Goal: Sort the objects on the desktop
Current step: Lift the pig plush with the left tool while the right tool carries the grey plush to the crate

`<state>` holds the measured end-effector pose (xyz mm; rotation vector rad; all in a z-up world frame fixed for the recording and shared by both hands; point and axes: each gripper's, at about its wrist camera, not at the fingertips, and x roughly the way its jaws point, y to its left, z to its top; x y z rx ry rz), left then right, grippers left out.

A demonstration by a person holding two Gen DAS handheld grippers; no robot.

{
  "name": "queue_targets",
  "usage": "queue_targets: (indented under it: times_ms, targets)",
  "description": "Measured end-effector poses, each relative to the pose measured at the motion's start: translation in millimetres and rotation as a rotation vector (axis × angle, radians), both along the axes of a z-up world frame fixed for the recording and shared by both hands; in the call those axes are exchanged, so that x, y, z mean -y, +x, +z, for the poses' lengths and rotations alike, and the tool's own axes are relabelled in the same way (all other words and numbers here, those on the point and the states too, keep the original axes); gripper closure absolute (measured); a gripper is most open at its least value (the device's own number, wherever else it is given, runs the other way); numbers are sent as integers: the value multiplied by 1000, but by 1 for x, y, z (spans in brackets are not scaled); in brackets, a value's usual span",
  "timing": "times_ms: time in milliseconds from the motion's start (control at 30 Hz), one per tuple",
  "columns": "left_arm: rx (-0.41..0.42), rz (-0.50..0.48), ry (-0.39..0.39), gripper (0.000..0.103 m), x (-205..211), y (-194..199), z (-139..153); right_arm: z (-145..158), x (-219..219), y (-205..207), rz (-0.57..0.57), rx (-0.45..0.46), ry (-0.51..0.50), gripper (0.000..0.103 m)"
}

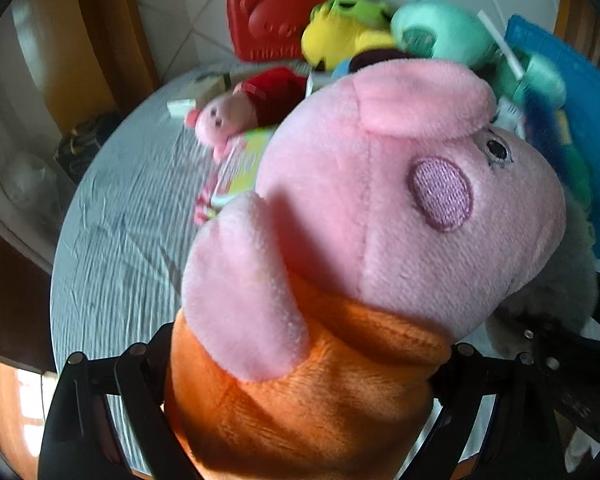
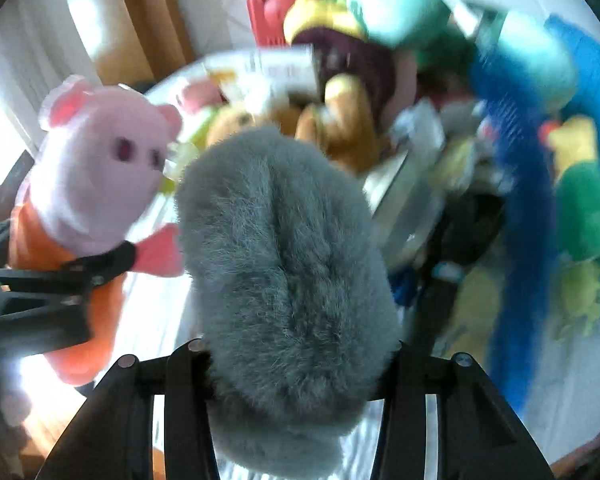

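Note:
My left gripper (image 1: 300,380) is shut on a pink pig plush in an orange dress (image 1: 360,200) and holds it above the table; it fills the left wrist view. The same pig (image 2: 96,168) and the left gripper (image 2: 52,280) show at the left of the right wrist view. My right gripper (image 2: 296,360) is shut on a grey furry plush (image 2: 284,248), held up in front of its camera. The grey plush peeks in at the right of the left wrist view (image 1: 556,280).
A round table with a pale grey cloth (image 1: 132,232) carries a small pig in red (image 1: 236,112), a yellow-green plush (image 1: 340,32), mint plush pieces (image 1: 440,32), a blue basket (image 1: 580,120) and small boxes. A red plastic case (image 1: 272,24) lies on the floor behind. A brown plush (image 2: 340,120) and a blue furry plush (image 2: 520,200) lie near.

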<state>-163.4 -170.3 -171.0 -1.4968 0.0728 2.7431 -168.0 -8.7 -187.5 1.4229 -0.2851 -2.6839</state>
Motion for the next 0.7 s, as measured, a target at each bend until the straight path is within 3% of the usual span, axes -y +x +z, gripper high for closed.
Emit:
queue_targets:
  times_ms: [333, 700]
  targets:
    - [-153, -72, 45, 10, -31, 10, 68, 87, -35, 49, -86, -157, 73, 60]
    - [-315, -226, 83, 10, -128, 11, 139, 154, -138, 105, -248, -316, 177, 59]
